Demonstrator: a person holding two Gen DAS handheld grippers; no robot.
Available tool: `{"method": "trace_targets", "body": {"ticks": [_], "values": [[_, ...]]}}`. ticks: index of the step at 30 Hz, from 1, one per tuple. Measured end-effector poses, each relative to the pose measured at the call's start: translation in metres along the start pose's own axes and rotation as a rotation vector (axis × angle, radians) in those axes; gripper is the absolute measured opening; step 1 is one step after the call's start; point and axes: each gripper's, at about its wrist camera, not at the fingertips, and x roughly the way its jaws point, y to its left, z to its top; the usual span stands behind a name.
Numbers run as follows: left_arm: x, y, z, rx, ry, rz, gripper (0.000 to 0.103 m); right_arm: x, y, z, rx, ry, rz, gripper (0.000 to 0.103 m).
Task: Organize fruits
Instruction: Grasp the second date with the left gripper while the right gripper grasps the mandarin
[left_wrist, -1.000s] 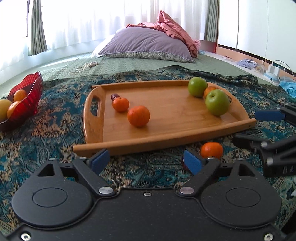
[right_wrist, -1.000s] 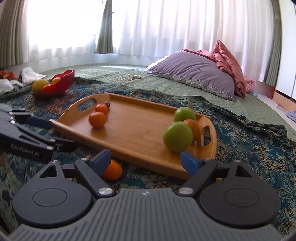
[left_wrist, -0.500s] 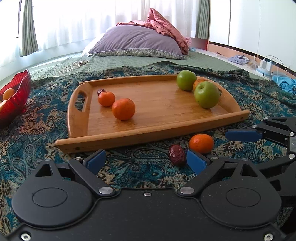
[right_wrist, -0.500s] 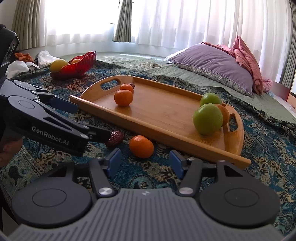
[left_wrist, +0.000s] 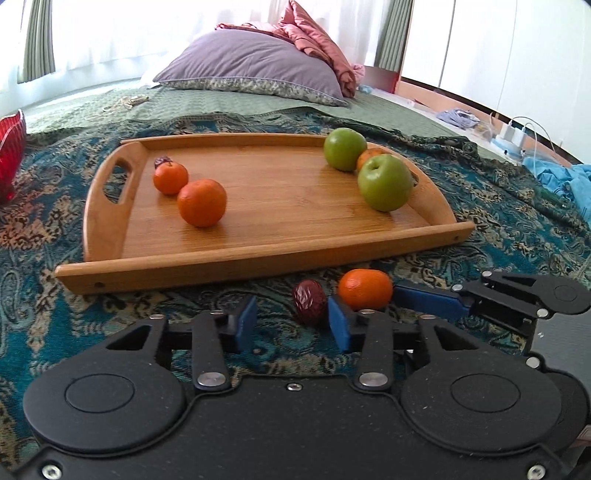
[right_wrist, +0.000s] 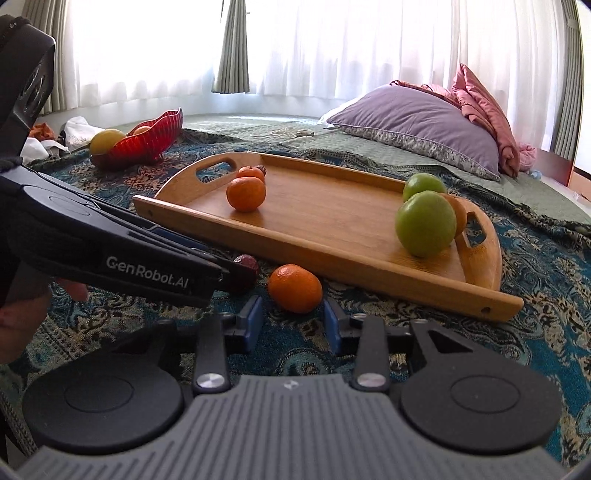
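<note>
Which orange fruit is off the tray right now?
The tangerine lying on the patterned cloth in front of the wooden tray, just ahead of the right gripper. The other orange ones sit on the tray.

A honey-brown wood grain is shown by the tray (left_wrist: 258, 254). On it, bright orange is seen on two tangerines (left_wrist: 201, 202), and a third orange fruit (left_wrist: 369, 155) is wedged between two yellow-green apples (left_wrist: 384, 182); a dark maroon date (left_wrist: 162, 161) is seen at the tray's far left. On the cloth (left_wrist: 44, 229), patterned in teal, dark blue and tan paisley, an orange tangerine (right_wrist: 294, 288) and a wrinkled maroon date (left_wrist: 308, 301) are found. Blue pads on black bodies are carried by the left gripper (left_wrist: 291, 323) and right gripper (right_wrist: 293, 325). A ribbed red bowl (right_wrist: 147, 138) is filled with yellow and orange fruit. The pillow (right_wrist: 417, 122) is coloured mauve, edged with a grey floral border.
</note>
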Motion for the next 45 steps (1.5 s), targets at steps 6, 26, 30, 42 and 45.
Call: {"method": "trace_targets", "body": {"ticks": [6,26,30,42,45], "values": [[0.006,-0.003,0.003,-0.014,0.003,-0.023,0.027,0.000,-0.003,-0.003,0.024,-0.009,-0.002,0.044],[-0.002,0.008,0.005,-0.054,-0.058,0.071,0.020,0.004,0.000,0.014,0.036,0.009,-0.017,0.044],[-0.005,0.010,0.006,-0.052,-0.067,0.078,0.020,0.013,0.007,0.019,0.023,0.026,-0.032,0.045],[-0.009,0.015,0.008,-0.059,-0.082,0.091,0.020,0.012,0.002,0.021,0.072,0.024,-0.025,0.038],[-0.013,0.014,0.010,-0.058,-0.094,0.090,0.020,0.007,0.002,0.023,0.075,0.006,-0.020,0.038]]}}
